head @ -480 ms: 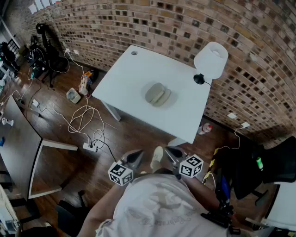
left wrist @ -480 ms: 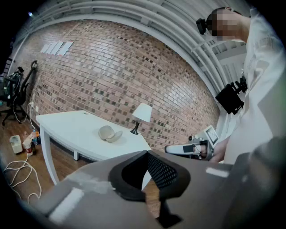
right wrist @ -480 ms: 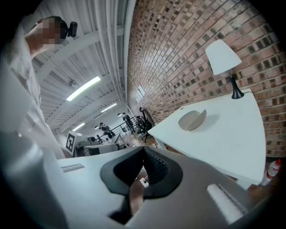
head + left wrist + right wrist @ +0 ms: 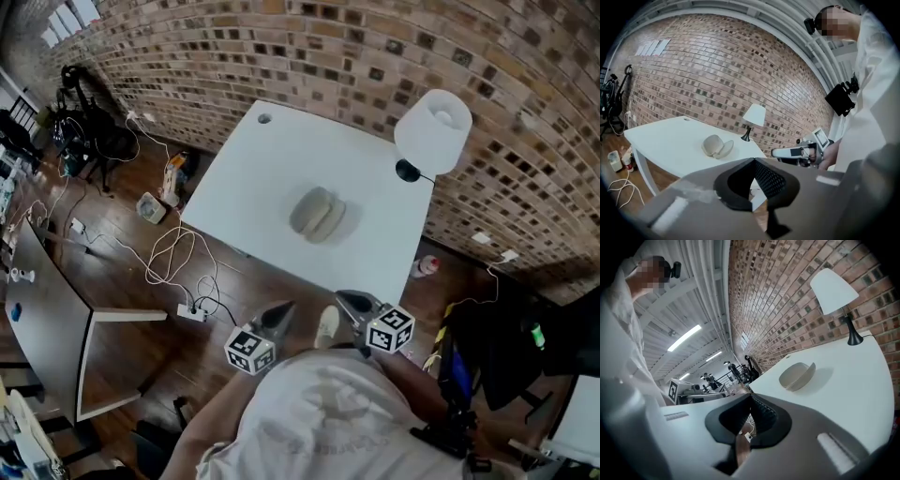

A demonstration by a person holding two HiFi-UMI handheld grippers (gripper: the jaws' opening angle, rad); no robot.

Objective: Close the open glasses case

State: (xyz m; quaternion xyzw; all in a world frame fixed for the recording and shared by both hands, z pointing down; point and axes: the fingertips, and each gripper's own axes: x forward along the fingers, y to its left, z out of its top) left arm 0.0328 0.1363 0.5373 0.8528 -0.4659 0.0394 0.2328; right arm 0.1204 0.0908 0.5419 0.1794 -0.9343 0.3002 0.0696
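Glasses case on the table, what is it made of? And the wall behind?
The glasses case looks like a hard shell, plastic or cloth-covered; its grey-beige surface is dull, with no shine, so I can't tell which. The wall is brick: rows of reddish-brown blocks with pale mortar lines.

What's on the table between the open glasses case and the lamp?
Nothing. The stretch of table between the glasses case and the lamp is bare white top, as the head view and both gripper views show.
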